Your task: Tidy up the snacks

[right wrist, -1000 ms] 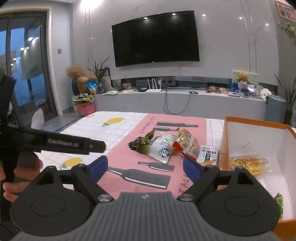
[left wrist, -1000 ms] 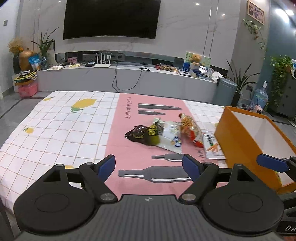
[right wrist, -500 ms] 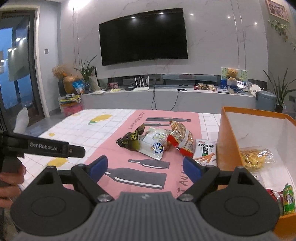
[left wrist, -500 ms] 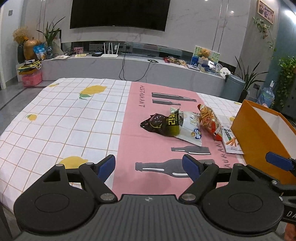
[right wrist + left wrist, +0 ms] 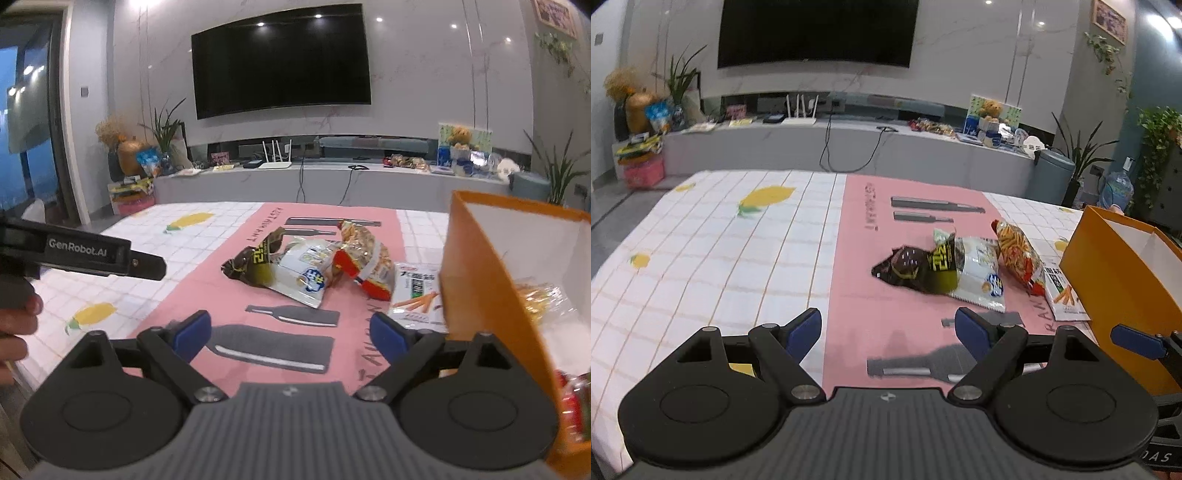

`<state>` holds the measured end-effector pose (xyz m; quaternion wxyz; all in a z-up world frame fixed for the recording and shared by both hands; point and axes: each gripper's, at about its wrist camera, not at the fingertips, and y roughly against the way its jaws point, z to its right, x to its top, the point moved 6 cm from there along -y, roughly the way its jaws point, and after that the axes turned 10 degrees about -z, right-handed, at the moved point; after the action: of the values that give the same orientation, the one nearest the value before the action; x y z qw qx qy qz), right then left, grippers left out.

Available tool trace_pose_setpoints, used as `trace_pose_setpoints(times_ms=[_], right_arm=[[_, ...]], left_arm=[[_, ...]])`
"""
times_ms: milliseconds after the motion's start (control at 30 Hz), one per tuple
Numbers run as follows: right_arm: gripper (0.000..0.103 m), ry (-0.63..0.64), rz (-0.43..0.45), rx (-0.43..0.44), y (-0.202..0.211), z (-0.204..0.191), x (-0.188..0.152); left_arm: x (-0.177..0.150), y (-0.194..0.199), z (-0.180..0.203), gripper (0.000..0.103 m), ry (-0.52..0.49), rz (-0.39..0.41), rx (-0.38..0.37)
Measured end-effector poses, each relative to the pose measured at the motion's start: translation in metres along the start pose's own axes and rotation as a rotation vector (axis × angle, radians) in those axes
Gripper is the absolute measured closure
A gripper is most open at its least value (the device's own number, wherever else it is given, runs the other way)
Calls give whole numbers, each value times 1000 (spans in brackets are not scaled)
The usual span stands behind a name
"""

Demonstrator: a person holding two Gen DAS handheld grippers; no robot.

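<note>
A table (image 5: 701, 258) under a white checked cloth with lemon prints carries a pink runner (image 5: 871, 321) printed with grey bottles; behind it a long grey console and a dark wall television (image 5: 280, 59) fill the upper half of both views. The snacks lie in a loose heap at centre right of the runner, well ahead of both sets of blue fingertips: a dark glossy packet (image 5: 916, 269) overlapping a silver-white packet (image 5: 979, 273), a red-and-orange packet (image 5: 1019, 254) tilted against them, and a flat white packet (image 5: 415, 295) touching the orange box (image 5: 476, 288), which already holds a clear bag (image 5: 543, 299). The left gripper (image 5: 888, 332) stands open and empty. The right gripper (image 5: 291, 332), its jaws just widened, is open and empty too.
</note>
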<state>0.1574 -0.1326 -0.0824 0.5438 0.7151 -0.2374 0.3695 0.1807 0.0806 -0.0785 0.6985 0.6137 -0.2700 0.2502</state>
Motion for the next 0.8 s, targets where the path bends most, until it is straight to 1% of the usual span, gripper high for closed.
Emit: trace_pose_setpoints(times_ms=[100, 267, 333, 400, 467, 533, 600, 667, 767, 800], right_arm=[[11, -19, 9, -4, -11, -1, 2], [11, -69, 51, -36, -31, 4, 9], [11, -102, 72, -9, -37, 10, 13], [11, -126, 82, -21, -44, 16, 20], [11, -136, 95, -51, -51, 23, 27], [11, -147, 98, -63, -59, 29, 34], [11, -155, 98, -99, -68, 34, 41], [9, -168, 99, -134, -77, 40, 48], [9, -168, 96, -121, -90, 47, 55], [9, -164, 91, -123, -94, 49, 57]], left_arm=[[9, -9, -2, 7, 13, -4, 6], [28, -27, -2, 7, 60, -2, -20], [38, -35, -2, 7, 85, 5, -23], [44, -42, 0, 7, 96, 4, -40], [50, -52, 7, 7, 80, -2, -45], [54, -63, 13, 7, 45, -7, -20], [56, -75, 17, 7, 10, -16, 12], [56, -87, 20, 7, -26, -26, 27], [57, -100, 20, 7, -63, -31, 57], [56, -104, 19, 7, -66, -35, 56]])
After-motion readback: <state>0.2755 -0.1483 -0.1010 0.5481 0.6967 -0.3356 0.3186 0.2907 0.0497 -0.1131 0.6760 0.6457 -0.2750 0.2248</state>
